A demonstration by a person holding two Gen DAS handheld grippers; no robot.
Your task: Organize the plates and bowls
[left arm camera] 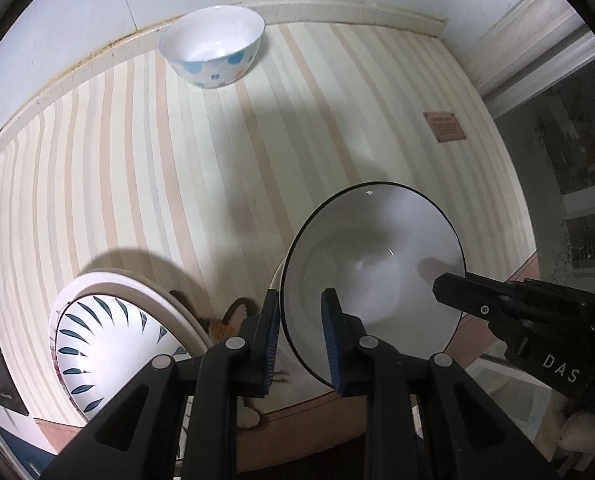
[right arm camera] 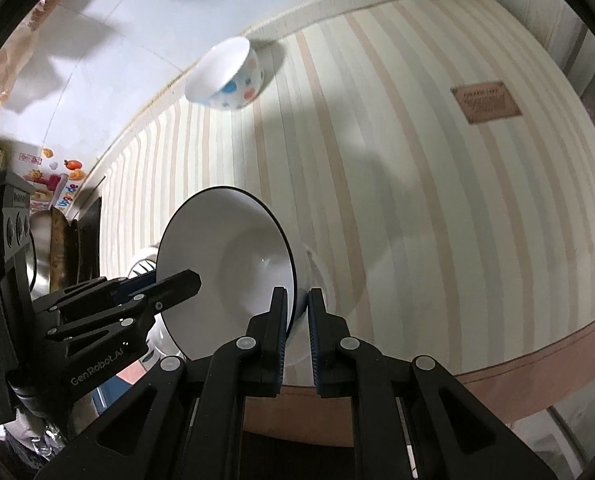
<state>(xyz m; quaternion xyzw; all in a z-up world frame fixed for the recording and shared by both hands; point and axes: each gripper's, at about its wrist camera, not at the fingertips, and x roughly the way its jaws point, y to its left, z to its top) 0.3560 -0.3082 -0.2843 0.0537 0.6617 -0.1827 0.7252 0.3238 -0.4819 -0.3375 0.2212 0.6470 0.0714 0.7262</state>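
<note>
The black-rimmed bowl (left arm camera: 371, 276) is tilted near the front edge of the striped counter (left arm camera: 137, 168), gripped from both sides. The right gripper (right arm camera: 297, 312) has its fingers nearly closed on the bowl's rim, one inside and one outside. The left gripper (left arm camera: 301, 332) straddles the opposite rim with a wider gap; one finger sits just at the rim and the other inside the bowl, and whether they actually clamp it I cannot tell.

The bowl seems to be mid-carry, lifted at an angle. Just below it shows the edge of another white dish (left arm camera: 277, 280), perhaps the one it is meant to nest with. The next move calls for levelling the bowl and steadying both grips, since a smooth rim can slip.

The bowl is empty. To its left lies a stack of plates (left arm camera: 109, 340), the top one with dark blue leaf marks. A spotted bowl (left arm camera: 213, 46), also empty, stands well apart at the back wall.
</note>
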